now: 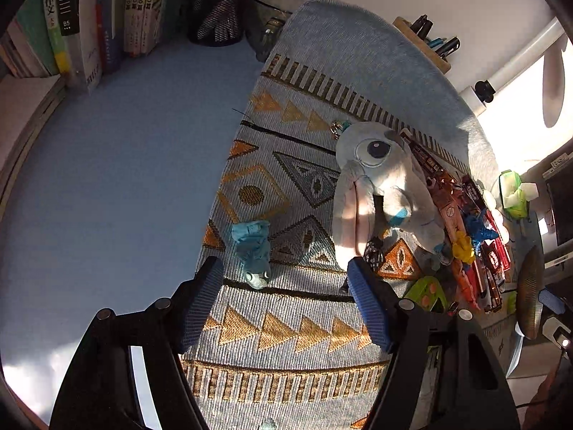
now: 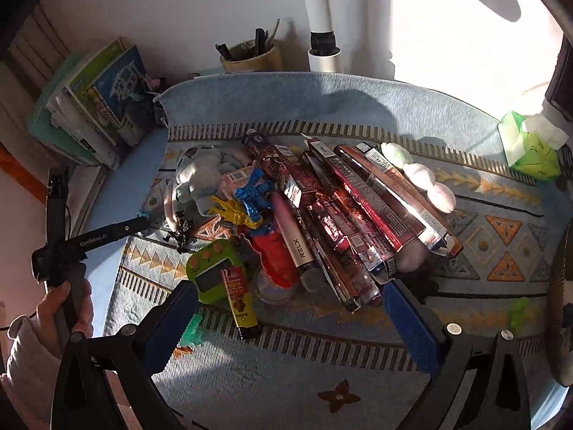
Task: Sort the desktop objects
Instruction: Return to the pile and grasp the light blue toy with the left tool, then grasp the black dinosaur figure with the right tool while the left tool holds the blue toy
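In the left wrist view my left gripper (image 1: pixel 286 297) is open and empty above the patterned mat (image 1: pixel 286 351). A small blue figure (image 1: pixel 253 251) lies just ahead between its fingers. A grey plush toy (image 1: pixel 379 179) lies ahead to the right. In the right wrist view my right gripper (image 2: pixel 286 326) is open and empty above a pile: long red boxes (image 2: pixel 361 208), a white RELX pen (image 2: pixel 299 247), a green handheld game (image 2: pixel 211 268), a yellow-red packet (image 2: pixel 240 297), blue (image 2: pixel 252 197) and yellow (image 2: pixel 232 211) figures, and the plush (image 2: pixel 200 179).
Books (image 1: pixel 89 28) and a mesh pen cup (image 1: pixel 218 10) stand at the back left on the blue desk (image 1: pixel 107 179). A wooden pen holder (image 2: pixel 250 57), a green tissue pack (image 2: pixel 530 147) and stacked books (image 2: pixel 96 107) border the mat. The left gripper's handle (image 2: pixel 71 247) shows at left.
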`<state>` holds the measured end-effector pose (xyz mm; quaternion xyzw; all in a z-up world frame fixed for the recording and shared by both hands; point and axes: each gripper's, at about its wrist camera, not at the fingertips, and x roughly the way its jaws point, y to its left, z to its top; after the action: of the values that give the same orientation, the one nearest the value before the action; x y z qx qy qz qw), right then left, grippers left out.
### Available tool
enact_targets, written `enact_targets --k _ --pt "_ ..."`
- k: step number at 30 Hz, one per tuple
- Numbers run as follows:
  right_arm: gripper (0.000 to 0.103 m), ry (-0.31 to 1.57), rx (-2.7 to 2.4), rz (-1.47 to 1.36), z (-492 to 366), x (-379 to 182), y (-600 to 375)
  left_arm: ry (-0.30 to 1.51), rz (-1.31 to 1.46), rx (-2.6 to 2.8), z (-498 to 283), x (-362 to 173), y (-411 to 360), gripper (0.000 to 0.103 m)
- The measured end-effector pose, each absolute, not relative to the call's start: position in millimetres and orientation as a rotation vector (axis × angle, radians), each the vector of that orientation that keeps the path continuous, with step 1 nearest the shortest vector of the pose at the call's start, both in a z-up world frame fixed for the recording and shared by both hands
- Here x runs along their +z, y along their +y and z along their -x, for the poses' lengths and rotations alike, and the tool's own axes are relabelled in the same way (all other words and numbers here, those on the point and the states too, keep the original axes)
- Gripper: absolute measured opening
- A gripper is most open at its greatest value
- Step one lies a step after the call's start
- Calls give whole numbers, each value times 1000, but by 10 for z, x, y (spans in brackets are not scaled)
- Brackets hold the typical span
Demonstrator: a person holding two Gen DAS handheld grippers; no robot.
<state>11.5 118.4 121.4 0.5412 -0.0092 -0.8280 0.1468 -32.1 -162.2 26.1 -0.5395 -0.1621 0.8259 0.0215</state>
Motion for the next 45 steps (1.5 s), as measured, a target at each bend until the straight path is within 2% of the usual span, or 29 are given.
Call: enact_targets --k 3,6,8,11,15,20,24,27,33,38,41,43,45 --pt "102 41 -2336 -1551 -127 1162 986 -519 1683 2560 400 152 -1683 60" --pt "92 102 -2279 -1529 -114 1127 789 -496 1645 2587 395 142 -1663 60" --pt "90 137 -2242 -1507 -85 1112 647 -413 1638 2609 402 144 -1586 58" --pt "90 140 -2170 -1477 -5 1091 448 -293 1641 2625 394 139 -1481 45" --pt "89 173 -2113 -1453 139 1048 184 -273 1626 2643 284 143 -1535 15" --pt "87 172 -2038 -1464 376 881 -122 -316 1626 2611 96 178 -1568 15" --pt "86 192 -1981 -1537 566 621 -379 -467 1634 2573 -77 186 -1636 15" --pt "85 267 -1962 -1585 667 434 -574 -492 1657 2573 -180 170 -1639 15" --pt "73 406 -1938 -1650 773 141 -811 -505 1662 2586 -182 141 -1689 15" --pt "72 560 -1978 -1583 688 56 -957 -518 1672 2585 -161 131 -1695 15" --pt "68 566 -2003 -1539 665 63 -952 -521 1675 2586 -129 132 -1688 15" --pt "53 546 -2007 -1527 671 91 -910 -530 1676 2587 -131 137 -1694 15" --pt "53 504 -1978 -1534 674 108 -852 -537 1675 2584 -142 146 -1697 15"
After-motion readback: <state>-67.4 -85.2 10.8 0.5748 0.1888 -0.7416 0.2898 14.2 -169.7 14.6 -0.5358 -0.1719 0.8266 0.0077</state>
